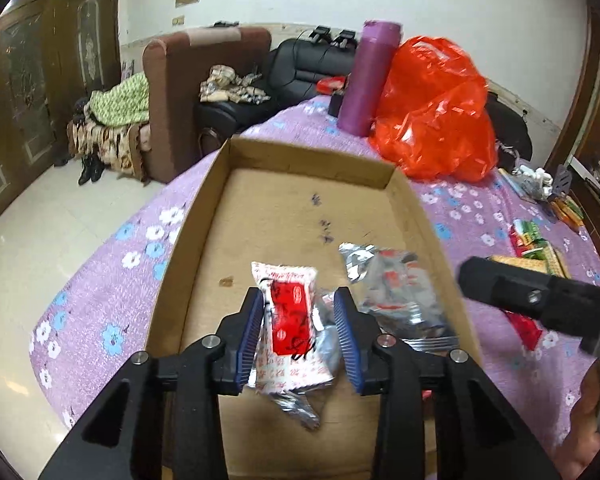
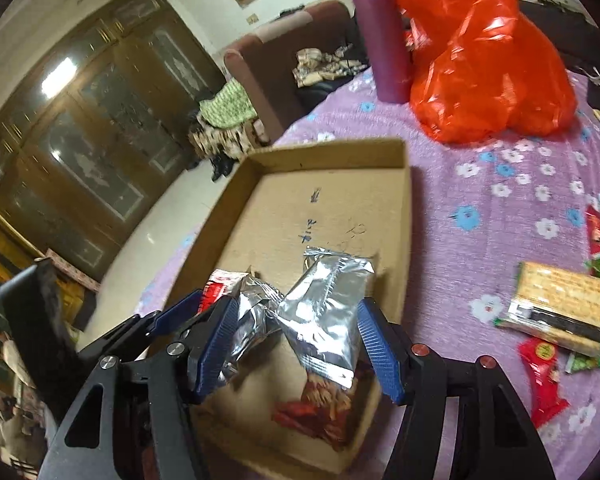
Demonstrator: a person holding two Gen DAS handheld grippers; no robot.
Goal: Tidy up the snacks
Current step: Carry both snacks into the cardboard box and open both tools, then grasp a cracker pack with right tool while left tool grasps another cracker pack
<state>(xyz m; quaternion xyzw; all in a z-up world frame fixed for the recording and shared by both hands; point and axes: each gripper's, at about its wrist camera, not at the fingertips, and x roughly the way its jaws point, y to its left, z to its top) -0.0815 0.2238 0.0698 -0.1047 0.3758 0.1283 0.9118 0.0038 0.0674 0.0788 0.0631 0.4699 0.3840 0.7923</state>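
Observation:
A shallow cardboard box lies on the purple flowered cloth. Inside it lie a white-and-red snack packet, a silver foil packet and another crumpled silver packet. My left gripper is open over the box, its pads either side of the white-and-red packet, not pressing it. My right gripper is open above the silver foil packet; it shows in the left wrist view as a black bar at the right. More snacks lie on the cloth: a cracker pack and a red packet.
A red plastic bag and a purple bottle stand beyond the box. Green and red packets lie at the right edge. Sofas and a wooden cabinet are behind; the floor is to the left.

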